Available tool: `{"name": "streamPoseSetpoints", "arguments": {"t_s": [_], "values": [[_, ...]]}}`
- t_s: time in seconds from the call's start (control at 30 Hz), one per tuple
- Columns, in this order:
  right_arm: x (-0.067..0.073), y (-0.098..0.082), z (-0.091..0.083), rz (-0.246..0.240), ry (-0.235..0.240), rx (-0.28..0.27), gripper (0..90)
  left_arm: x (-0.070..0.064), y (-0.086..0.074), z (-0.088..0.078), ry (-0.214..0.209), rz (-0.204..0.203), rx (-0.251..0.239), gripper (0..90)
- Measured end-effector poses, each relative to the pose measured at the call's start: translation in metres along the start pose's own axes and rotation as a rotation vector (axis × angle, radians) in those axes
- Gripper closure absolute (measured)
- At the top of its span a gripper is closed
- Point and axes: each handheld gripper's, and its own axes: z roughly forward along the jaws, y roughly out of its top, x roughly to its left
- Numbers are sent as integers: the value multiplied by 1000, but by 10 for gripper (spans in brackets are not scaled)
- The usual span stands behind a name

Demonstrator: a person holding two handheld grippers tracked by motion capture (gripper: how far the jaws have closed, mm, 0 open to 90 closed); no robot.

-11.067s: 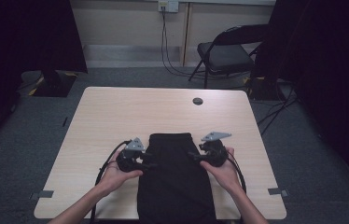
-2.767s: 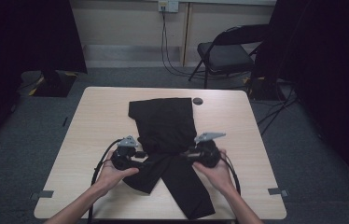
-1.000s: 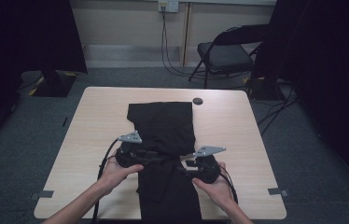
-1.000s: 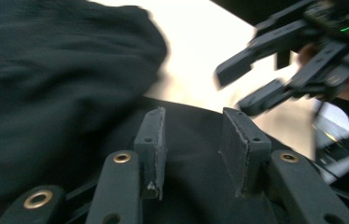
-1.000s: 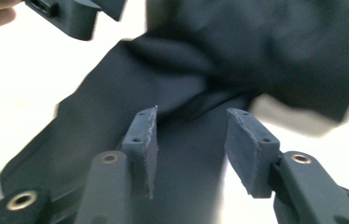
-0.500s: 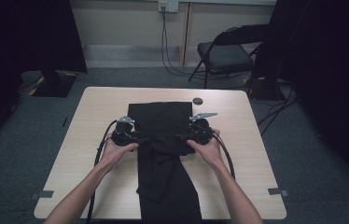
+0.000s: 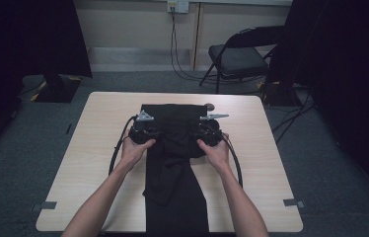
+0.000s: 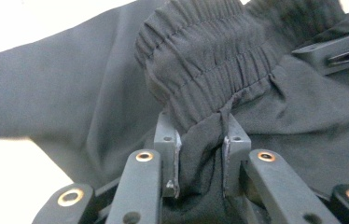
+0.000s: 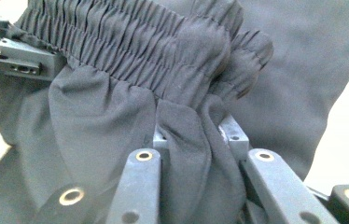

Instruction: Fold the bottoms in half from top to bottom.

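Note:
Black trousers (image 7: 175, 168) lie along the middle of the table (image 7: 98, 148), one end hanging over the near edge. Their gathered elastic waistband (image 8: 200, 60) (image 9: 130, 42) is lifted and bunched between both hands. My left gripper (image 7: 152, 134) (image 8: 200, 140) holds the fabric just below the waistband on the left. My right gripper (image 7: 198, 134) (image 9: 193, 135) holds it on the right. Both pairs of jaws have just been closing, with cloth pinched between the pads. Each gripper view also catches the other gripper (image 8: 336, 46) (image 9: 18, 60) across the waistband.
A small dark round object (image 7: 209, 105) sits at the table's far edge beside the trousers. Behind the table stand a folding chair (image 7: 237, 57) and cables on the floor. Bare tabletop lies to the left and right of the trousers.
Both hands have moved away from the person toward the far half of the table. The waistband cloth is now bunched up between the two grippers.

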Motion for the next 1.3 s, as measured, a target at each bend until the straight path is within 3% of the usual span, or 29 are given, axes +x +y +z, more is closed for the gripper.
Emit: {"name": "streamPoseSetpoints", "arguments": {"t_s": [0.07,0.2,0.27,0.3,0.33,0.37,0.47,0.57,0.63,0.77,0.8,0.83,0.87,0.9,0.93,0.97,1.1,1.23,1.3], "values": [[3,8,-18,-14,43,-45,745,-3,8,-16,-20,23,-26,743],[17,20,-51,-50,77,-118,750,-16,27,-52,-64,62,-109,745],[24,27,-69,-64,93,-152,751,-19,30,-58,-70,52,-123,746],[24,27,-69,-64,93,-152,751,-25,38,-69,-86,51,-161,746],[31,37,-89,-73,109,-195,754,-35,46,-82,-90,66,-187,747],[33,39,-95,-79,110,-205,753,-41,50,-90,-100,70,-218,746],[42,37,-116,-92,145,-250,754,-62,53,-112,-155,108,-241,746],[51,15,-133,-110,183,-258,748,-81,34,-123,-212,102,-219,742],[55,-3,-136,-132,197,-230,743,-91,15,-122,-234,126,-176,737],[60,-50,-127,-148,205,-94,729,-97,-41,-101,-305,64,-20,734],[61,-68,-121,-152,210,-37,720,-98,-49,-98,-314,48,13,729],[61,-68,-121,-152,210,-37,720,-98,-49,-98,-314,48,13,725],[61,-76,-118,-150,214,-14,714,-102,-61,-96,-344,31,57,725],[64,-95,-116,-165,224,37,664,-112,-74,-97,-366,85,121,699],[65,-103,-118,-175,235,48,635,-115,-77,-99,-371,106,131,686],[66,-107,-119,-172,249,55,617,-118,-81,-103,-412,116,135,660],[73,-122,-134,-192,319,73,533,-111,-81,-118,-454,119,68,581],[74,-120,-154,-198,318,34,420,-91,-75,-124,-482,37,-26,517],[67,-112,-163,-143,352,-25,442,-83,-71,-124,-462,16,-38,515]]}}
